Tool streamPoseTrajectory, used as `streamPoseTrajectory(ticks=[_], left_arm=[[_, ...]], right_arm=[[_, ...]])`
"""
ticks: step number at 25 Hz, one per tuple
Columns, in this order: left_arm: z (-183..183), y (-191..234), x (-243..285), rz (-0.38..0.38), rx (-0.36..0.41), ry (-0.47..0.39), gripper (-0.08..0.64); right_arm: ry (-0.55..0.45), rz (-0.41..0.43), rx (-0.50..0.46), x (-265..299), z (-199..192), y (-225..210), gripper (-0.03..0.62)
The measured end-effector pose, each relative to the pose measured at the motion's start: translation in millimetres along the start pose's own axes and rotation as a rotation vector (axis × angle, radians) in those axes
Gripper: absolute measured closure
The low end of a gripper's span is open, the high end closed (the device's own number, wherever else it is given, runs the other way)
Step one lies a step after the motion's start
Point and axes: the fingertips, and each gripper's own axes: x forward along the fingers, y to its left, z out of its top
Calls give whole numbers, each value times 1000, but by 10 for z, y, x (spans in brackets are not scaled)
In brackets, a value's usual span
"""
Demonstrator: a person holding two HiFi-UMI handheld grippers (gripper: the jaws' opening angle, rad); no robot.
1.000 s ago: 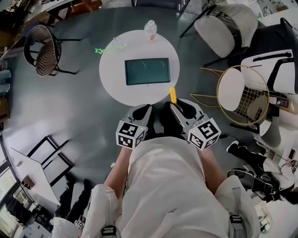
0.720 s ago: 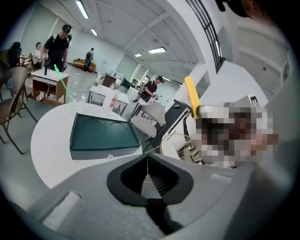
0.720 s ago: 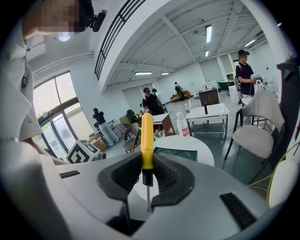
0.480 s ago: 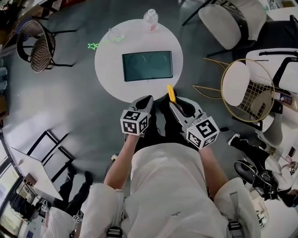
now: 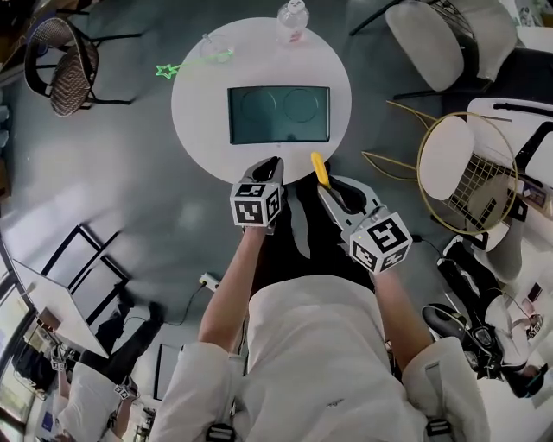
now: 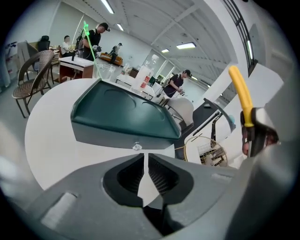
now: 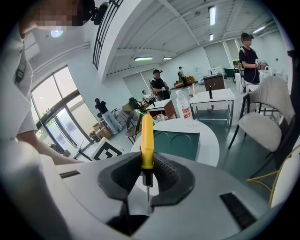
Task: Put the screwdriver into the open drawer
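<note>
A dark green drawer box (image 5: 278, 114) lies on the round white table (image 5: 194, 104); its front (image 6: 122, 136) carries a small clear knob (image 6: 136, 146) and looks flush. My left gripper (image 5: 271, 166) hovers at the table's near edge just before that knob, its jaws (image 6: 146, 161) shut with only a thin slit and nothing between them. To its right, my right gripper (image 5: 332, 192) is shut on the yellow-handled screwdriver (image 5: 320, 167), whose handle (image 7: 147, 140) points up and forward toward the table and whose metal shaft runs down between the pads.
A plastic bottle (image 5: 293, 19) and a glass with a green star wand (image 5: 207, 50) stand at the table's far side. A gold wire chair (image 5: 467, 173) and a white chair (image 5: 432, 39) stand to the right, a wicker chair (image 5: 60, 60) far left.
Both grippers have come forward to the table's near edge. The left one now reaches over the rim in front of the green box. The screwdriver stays held in the right gripper.
</note>
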Motion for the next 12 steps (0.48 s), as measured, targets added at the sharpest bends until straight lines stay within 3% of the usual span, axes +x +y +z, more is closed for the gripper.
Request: streamPoseTrajectory(ticks=[12], left_arm=[[30,244,232,54,-37,-4,489]], right_arm=[[84,-15,-53,438,35,-330,509]])
